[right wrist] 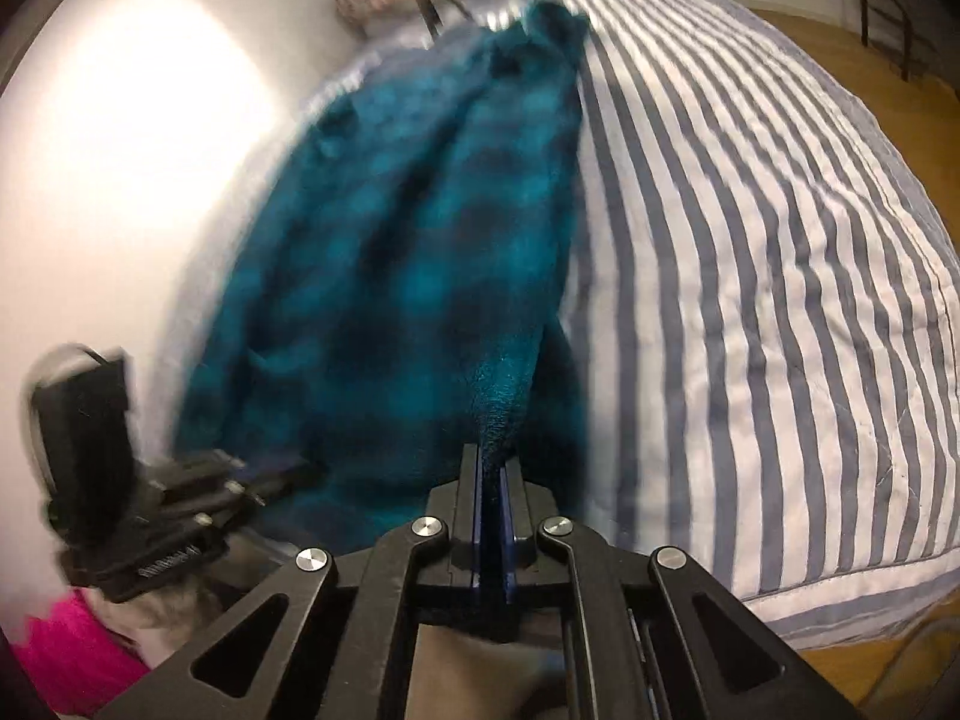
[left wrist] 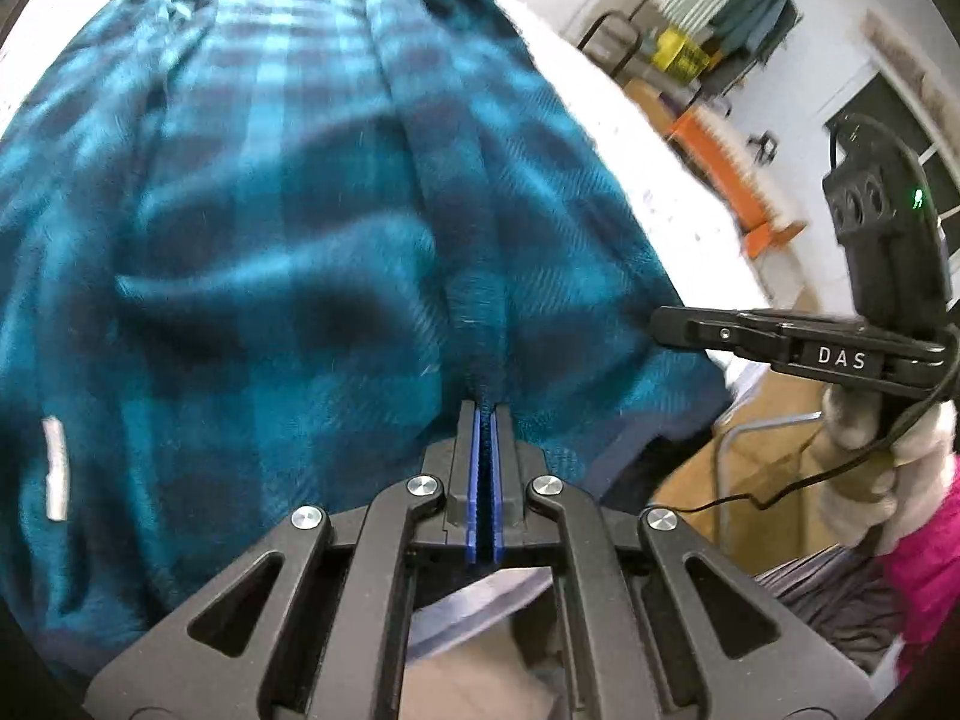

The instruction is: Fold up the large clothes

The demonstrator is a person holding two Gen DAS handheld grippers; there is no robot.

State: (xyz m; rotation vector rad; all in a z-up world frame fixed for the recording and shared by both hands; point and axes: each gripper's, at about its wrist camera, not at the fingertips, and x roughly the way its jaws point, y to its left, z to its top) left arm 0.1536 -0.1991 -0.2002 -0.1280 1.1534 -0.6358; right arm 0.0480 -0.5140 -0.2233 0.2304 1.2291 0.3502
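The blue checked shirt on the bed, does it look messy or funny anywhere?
Yes, a bit. The teal plaid shirt lies rumpled on the striped duvet, with folds and ridges running up from where the left gripper and right gripper pinch its near edge. No tear or stain shows.

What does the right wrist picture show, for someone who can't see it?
The right gripper is shut on a fold of a teal checked garment lying on a striped bed cover. The left gripper shows blurred at lower left.

Striped duvet [right wrist: 750,276] right of the plaid garment [right wrist: 408,276] lies bare; the left looks wall-blocked.
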